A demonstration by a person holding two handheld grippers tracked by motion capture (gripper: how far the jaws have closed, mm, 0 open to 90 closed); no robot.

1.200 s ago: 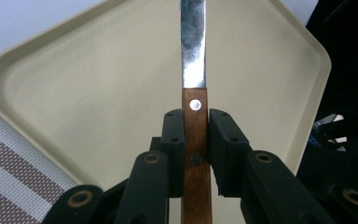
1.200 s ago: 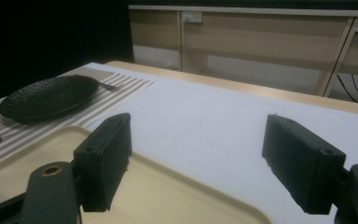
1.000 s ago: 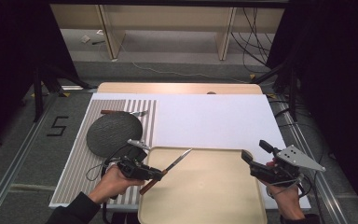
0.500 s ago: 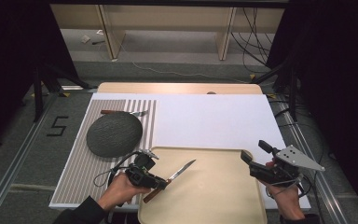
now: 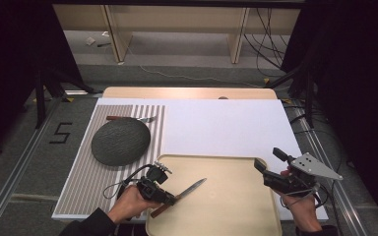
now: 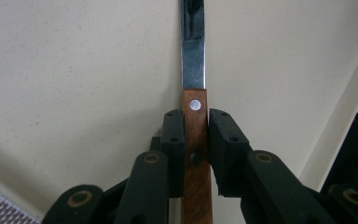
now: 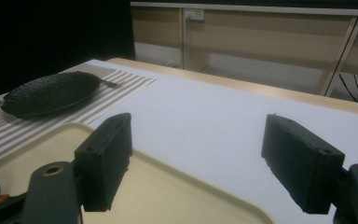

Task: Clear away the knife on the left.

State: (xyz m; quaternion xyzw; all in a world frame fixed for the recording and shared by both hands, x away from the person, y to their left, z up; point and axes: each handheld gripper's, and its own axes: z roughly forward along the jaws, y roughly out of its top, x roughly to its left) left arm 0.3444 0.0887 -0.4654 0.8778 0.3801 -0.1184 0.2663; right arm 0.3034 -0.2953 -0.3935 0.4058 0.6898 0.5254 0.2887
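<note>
**Knife held low over the tray**

My left gripper (image 6: 196, 140) was clenched on the wooden-handled steel table knife (image 5: 184, 192), blade angled toward the frame's centre over the cream plastic tray (image 5: 236, 216). I judged I was setting it down; next came lowering flat, then releasing. My right gripper (image 5: 270, 167) hung released at lower right. The tray's middle offered room; its left rim sat close.

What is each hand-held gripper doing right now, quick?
Left hand-held gripper: closed on the knife, gripping its wooden handle over the tray.
Right hand-held gripper: open, holding nothing.
</note>
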